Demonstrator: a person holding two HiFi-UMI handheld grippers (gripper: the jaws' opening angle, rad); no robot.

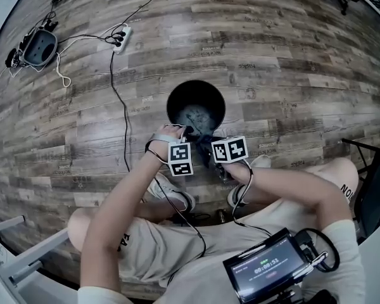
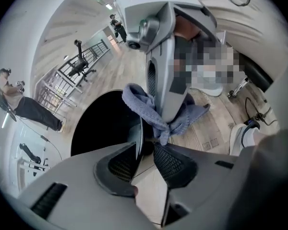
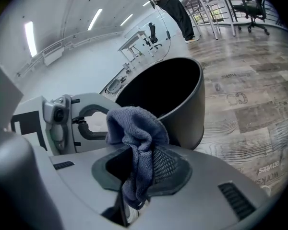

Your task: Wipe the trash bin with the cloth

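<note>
Grey-blue cloth sits clamped in the right gripper at the black trash bin, whose rim the left gripper pinches.

The screen shows a timer, seemingly 00:00:51; print on the floor planks is unreadably small.

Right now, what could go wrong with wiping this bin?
1. The right gripper pinches only a bunched fold of the cloth. Rubbing against the bin could well pull it free.
2. The left gripper clamps just the bin's thin rim, so a hard push might tip or slide the bin on the wooden floor.
</note>
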